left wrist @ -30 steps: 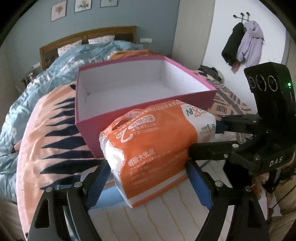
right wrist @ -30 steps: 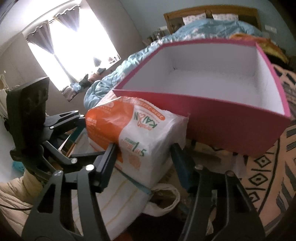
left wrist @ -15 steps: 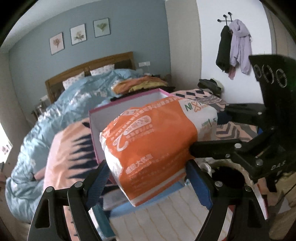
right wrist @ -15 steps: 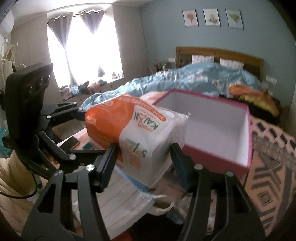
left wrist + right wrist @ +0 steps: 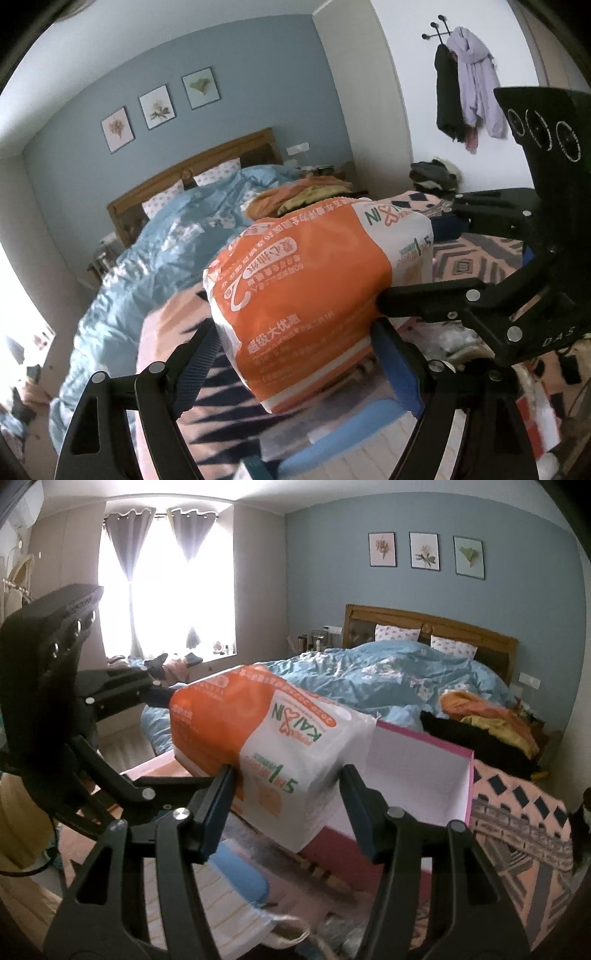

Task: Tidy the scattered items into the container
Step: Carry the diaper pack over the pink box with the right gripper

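Observation:
An orange and white soft pack (image 5: pixel 314 284) is held in the air between both grippers. My left gripper (image 5: pixel 295 354) is shut on its orange end. My right gripper (image 5: pixel 286 794) is shut on its white end (image 5: pixel 295 760). The pink box with a white inside (image 5: pixel 417 771) stands on the patterned blanket, behind and to the right of the pack in the right wrist view. In the left wrist view the pack hides the box. The right gripper's body (image 5: pixel 517 280) shows at the right of the left wrist view.
A bed with a blue duvet (image 5: pixel 388 679) lies behind the box. Orange and black clothes (image 5: pixel 480 716) are piled by it. A cream striped bag with a blue item (image 5: pixel 229 897) lies below the pack. A peach patterned blanket (image 5: pixel 524 830) is under the box.
Both grippers have lifted the pack well up from beside the box. The box has dropped lower in view and is now hidden behind the pack in the left wrist view.

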Available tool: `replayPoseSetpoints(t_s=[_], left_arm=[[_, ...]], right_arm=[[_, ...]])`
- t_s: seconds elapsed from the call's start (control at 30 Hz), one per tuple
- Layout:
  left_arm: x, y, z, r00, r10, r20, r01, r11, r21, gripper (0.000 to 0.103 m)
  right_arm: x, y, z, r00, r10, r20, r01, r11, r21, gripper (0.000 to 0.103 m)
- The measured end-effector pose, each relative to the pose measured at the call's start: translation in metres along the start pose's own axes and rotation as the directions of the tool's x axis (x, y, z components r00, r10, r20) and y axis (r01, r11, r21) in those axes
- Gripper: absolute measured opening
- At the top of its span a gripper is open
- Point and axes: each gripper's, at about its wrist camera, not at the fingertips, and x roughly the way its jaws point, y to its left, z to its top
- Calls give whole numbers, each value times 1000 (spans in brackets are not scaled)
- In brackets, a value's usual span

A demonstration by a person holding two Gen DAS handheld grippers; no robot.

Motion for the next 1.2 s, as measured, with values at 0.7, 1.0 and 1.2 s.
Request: replayPoseSetpoints(t_s=[0.7, 1.0, 1.2], left_arm=[[77, 31, 40, 997, -7, -82, 6, 1000, -8, 85], [135, 36, 37, 982, -33, -185, 26, 999, -40, 85], [146, 37, 34, 978, -55, -200, 45, 997, -56, 85]], right_arm=[[58, -53, 34, 996, -66, -55, 67, 998, 14, 60], [99, -75, 30, 987, -94, -133, 96, 995, 7, 60], [105, -79, 23, 986, -88, -143, 92, 996, 17, 60]])
